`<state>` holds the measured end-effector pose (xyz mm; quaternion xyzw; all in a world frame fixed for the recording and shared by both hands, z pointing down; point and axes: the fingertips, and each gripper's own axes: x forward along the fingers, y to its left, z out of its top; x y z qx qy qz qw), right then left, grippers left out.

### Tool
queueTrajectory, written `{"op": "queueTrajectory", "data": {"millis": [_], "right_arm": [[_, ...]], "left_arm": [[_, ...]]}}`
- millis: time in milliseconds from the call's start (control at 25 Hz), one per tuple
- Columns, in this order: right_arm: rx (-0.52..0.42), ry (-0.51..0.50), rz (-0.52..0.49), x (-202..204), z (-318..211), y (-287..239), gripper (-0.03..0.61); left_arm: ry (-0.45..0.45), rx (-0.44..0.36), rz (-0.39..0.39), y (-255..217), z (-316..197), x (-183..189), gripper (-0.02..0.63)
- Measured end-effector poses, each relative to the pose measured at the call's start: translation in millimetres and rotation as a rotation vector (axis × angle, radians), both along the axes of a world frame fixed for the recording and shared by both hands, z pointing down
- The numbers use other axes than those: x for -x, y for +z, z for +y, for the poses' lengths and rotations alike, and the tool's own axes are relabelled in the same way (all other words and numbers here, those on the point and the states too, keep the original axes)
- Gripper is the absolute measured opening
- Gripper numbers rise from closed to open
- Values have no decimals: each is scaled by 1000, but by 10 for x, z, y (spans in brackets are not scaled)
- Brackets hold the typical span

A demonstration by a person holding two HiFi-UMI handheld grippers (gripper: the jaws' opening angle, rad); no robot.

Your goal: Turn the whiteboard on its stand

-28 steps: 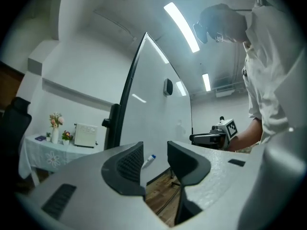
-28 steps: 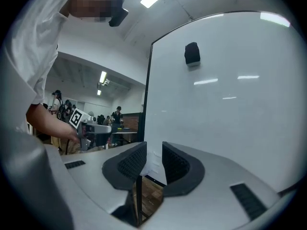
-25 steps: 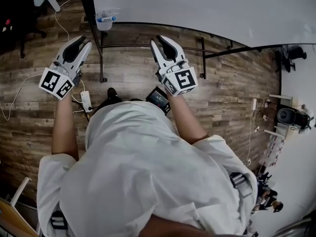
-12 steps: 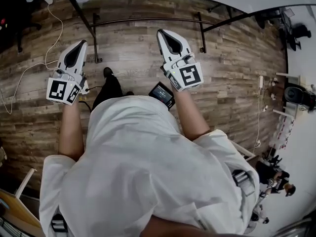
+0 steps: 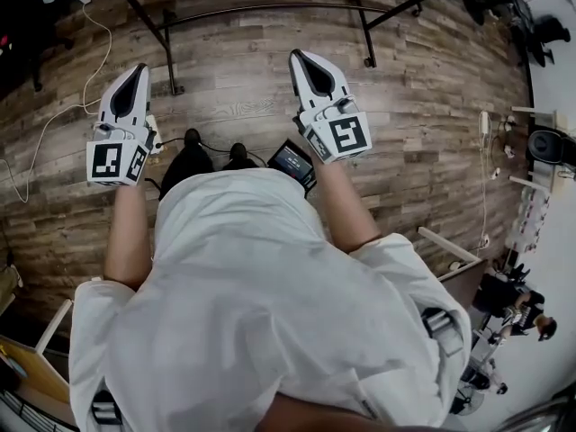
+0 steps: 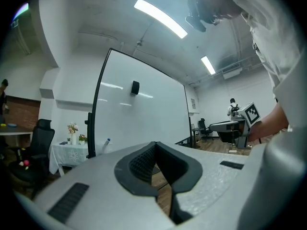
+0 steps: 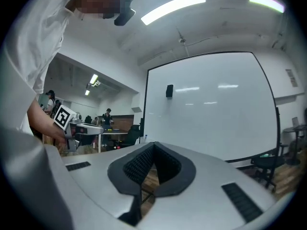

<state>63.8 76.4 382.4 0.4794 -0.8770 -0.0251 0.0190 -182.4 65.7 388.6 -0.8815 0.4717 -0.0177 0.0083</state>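
Note:
The whiteboard [image 6: 139,114] stands upright in its black frame a few steps ahead; in the right gripper view the whiteboard [image 7: 211,109] fills the middle and right. Only the stand's black floor bars [image 5: 261,9] show at the top of the head view. My left gripper [image 5: 137,68] hangs over the wooden floor, well short of the stand. It is shut and empty, its jaws [image 6: 154,145] meeting with nothing between them. My right gripper [image 5: 301,58] is level with it to the right, also shut on nothing [image 7: 153,145].
White cables [image 5: 54,115] trail over the floor at the left. An office chair [image 6: 36,147] and a small table with flowers [image 6: 72,145] stand left of the board. Desks and people [image 7: 108,116] are in the background, and shelving and gear [image 5: 540,151] line the right wall.
The whiteboard has slid out of the top of the head view as the person backed away from it. Both grippers' jaws have gone from slightly apart to shut.

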Motion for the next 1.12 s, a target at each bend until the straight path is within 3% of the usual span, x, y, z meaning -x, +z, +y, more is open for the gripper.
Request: {"op": "queueTrajectory", "data": {"millis": [320,880,1120], "right_arm": [[66,101,-37,81,284,86,-3],[56,175,21,1206,1146,-34,-3],[107,159,29,1434,1486,93,-3]], "left_arm": [[35,-6,-16,-16,209,139,6],[140,32,127,236,1024,1085,6],[158,26,109,213,1231,1247,6]]}}
